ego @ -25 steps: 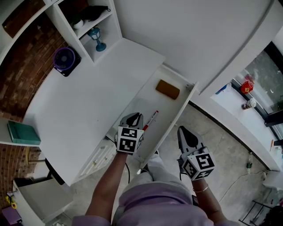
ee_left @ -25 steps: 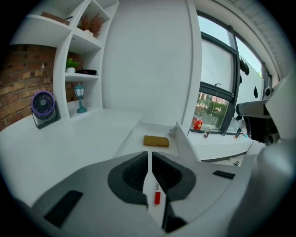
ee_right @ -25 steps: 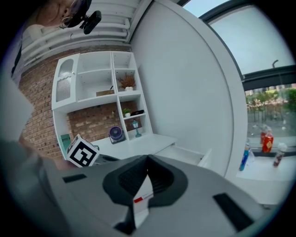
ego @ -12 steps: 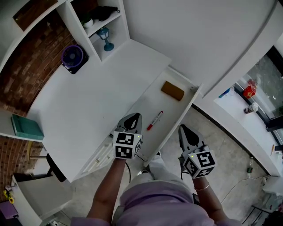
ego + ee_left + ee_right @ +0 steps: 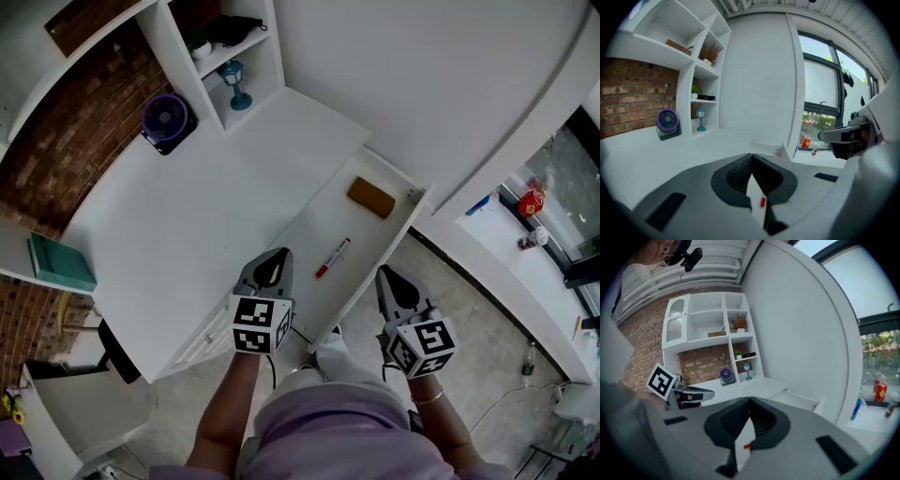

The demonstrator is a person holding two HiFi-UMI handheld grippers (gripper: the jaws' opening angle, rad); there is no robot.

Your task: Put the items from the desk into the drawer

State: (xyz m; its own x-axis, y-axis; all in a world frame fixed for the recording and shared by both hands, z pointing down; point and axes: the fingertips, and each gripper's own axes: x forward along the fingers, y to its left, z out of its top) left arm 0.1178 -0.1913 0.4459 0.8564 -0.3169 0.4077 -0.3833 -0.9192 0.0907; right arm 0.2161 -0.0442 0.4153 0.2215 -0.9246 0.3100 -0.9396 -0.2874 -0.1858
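Left tongs (image 5: 278, 259) withdrawn | marker (image 5: 332, 257) in drawer (image 5: 364, 230), ahead, apart

The desk (image 5: 206, 216) and the drawer (image 5: 323, 220) are coloured white. The pen (image 5: 332, 257) is coloured red and white, the block (image 5: 370, 197) brown, the fan (image 5: 167, 117) purple. Black and white squares are seen on the left gripper (image 5: 280, 253) and the right gripper (image 5: 383, 273).

We see the white drawer (image 5: 319, 220) standing open along the right edge of the white desk (image 5: 206, 206). Inside it, a slim marker (image 5: 332, 257) with red ends lies flat near the middle, lengthwise along the drawer. A brown rectangular block (image 5: 371, 197) lies flat at the far end, well apart from the marker.
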